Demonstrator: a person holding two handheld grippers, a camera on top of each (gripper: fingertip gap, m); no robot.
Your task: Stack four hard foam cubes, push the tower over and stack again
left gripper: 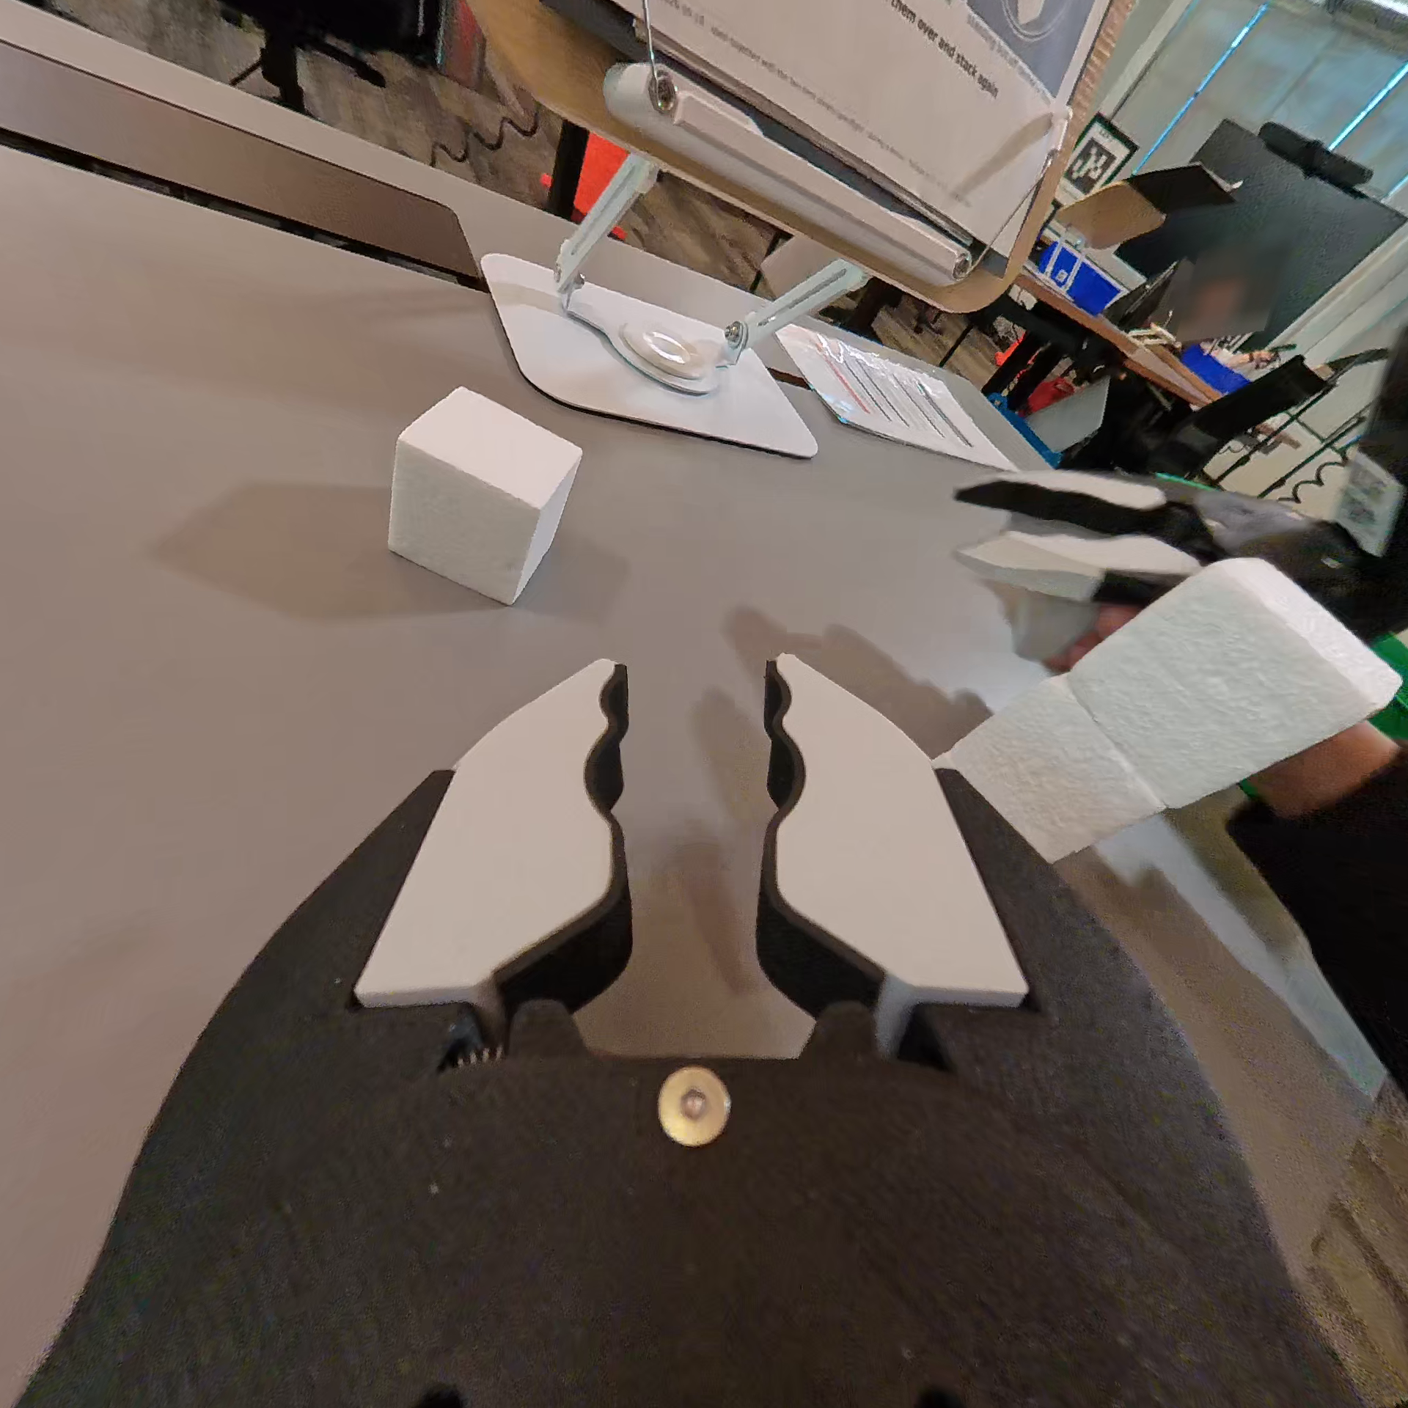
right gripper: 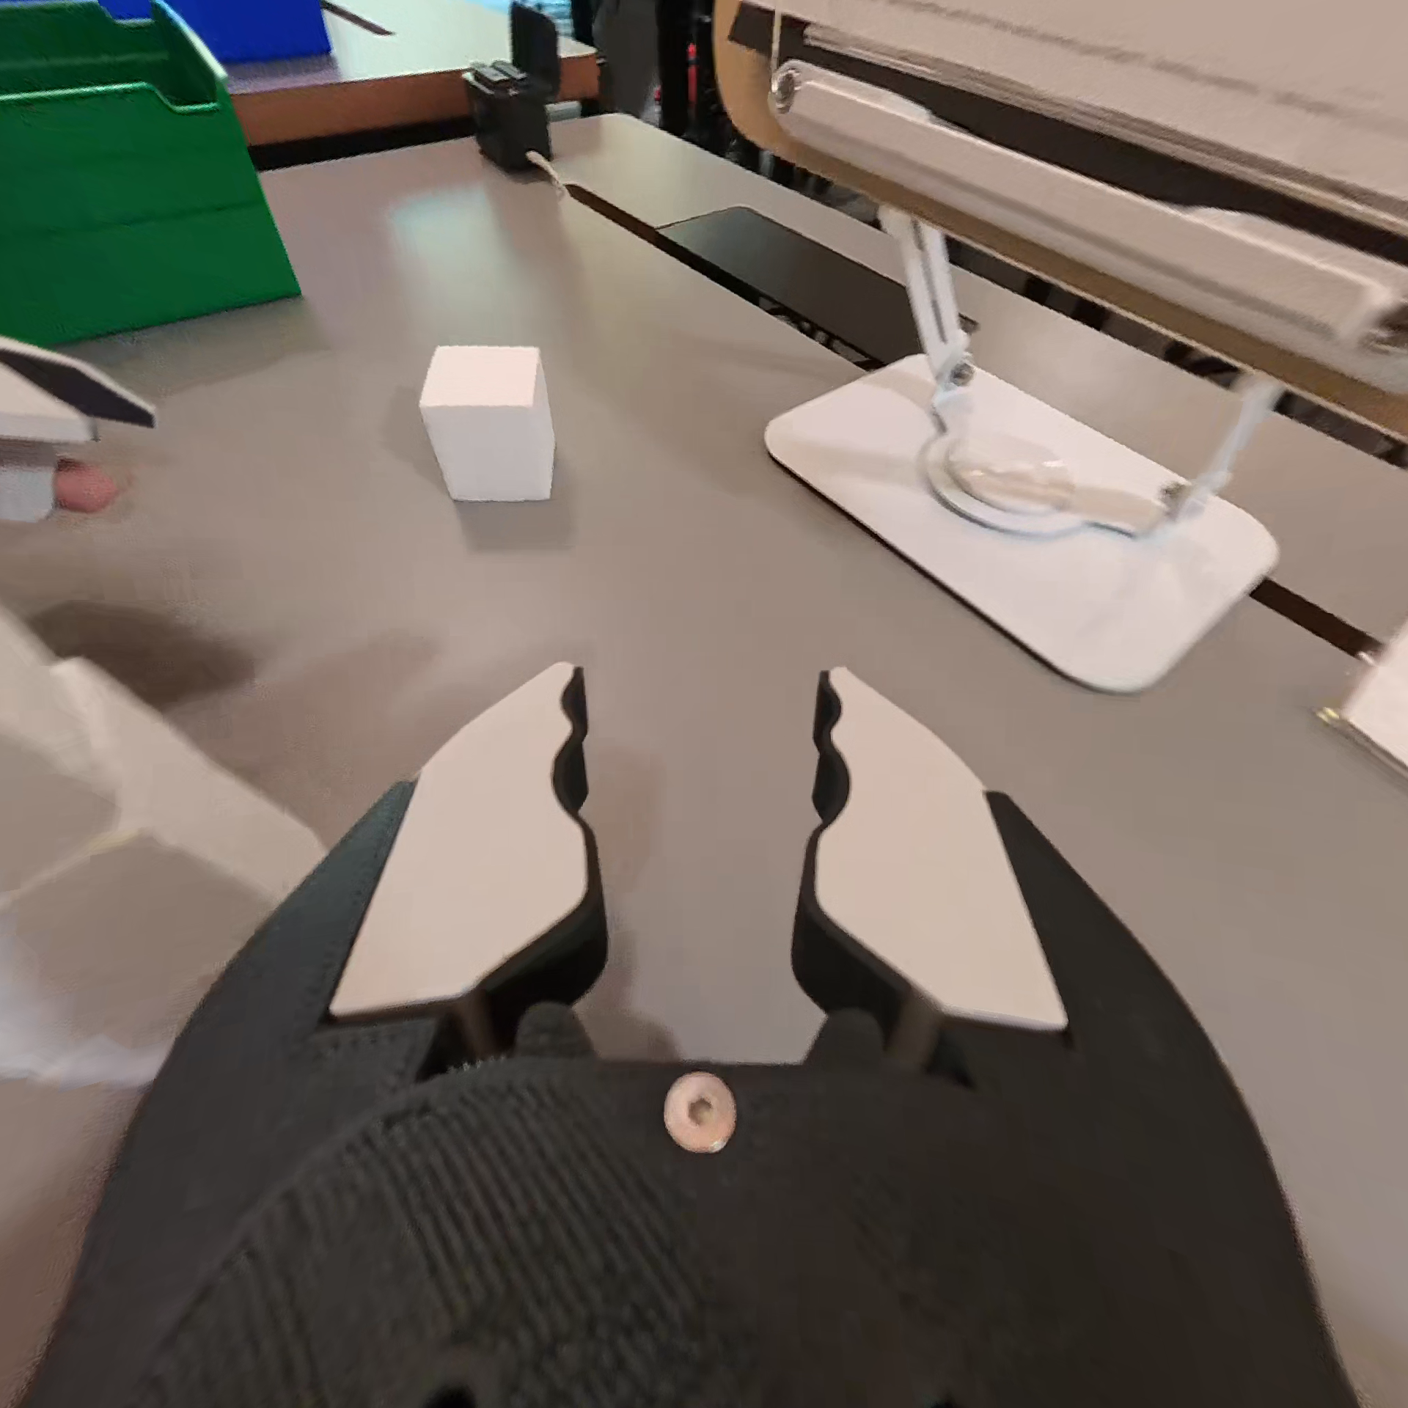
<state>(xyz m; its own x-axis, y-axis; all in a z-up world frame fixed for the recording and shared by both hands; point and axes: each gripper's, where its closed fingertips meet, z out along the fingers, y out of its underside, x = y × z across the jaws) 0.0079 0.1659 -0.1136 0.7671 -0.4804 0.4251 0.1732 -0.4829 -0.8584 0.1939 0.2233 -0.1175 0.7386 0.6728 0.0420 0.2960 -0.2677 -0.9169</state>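
Note:
A white foam cube (left gripper: 480, 495) stands alone on the grey table (left gripper: 228, 686), ahead and left of my left gripper (left gripper: 695, 670), which is open and empty. Two more white foam blocks (left gripper: 1166, 716) sit one against the other close to its right finger, apart from it. The right gripper (left gripper: 1067, 533) shows beyond them. In the right wrist view my right gripper (right gripper: 701, 678) is open and empty above the table. The cube (right gripper: 488, 423) lies ahead and left of it. The foam blocks (right gripper: 114, 800) are a blur at the left, and the left gripper (right gripper: 46, 404) shows at the left edge.
A white document stand (left gripper: 648, 366) with a raised board stands at the back of the table (right gripper: 1028, 518). A laminated sheet (left gripper: 891, 396) lies to its right. A green bin (right gripper: 129, 190) and a black device (right gripper: 510, 114) stand at the far left. The white foam cube (left gripper: 480, 495) is about 10 cm from my left fingertips and 20 cm from my right.

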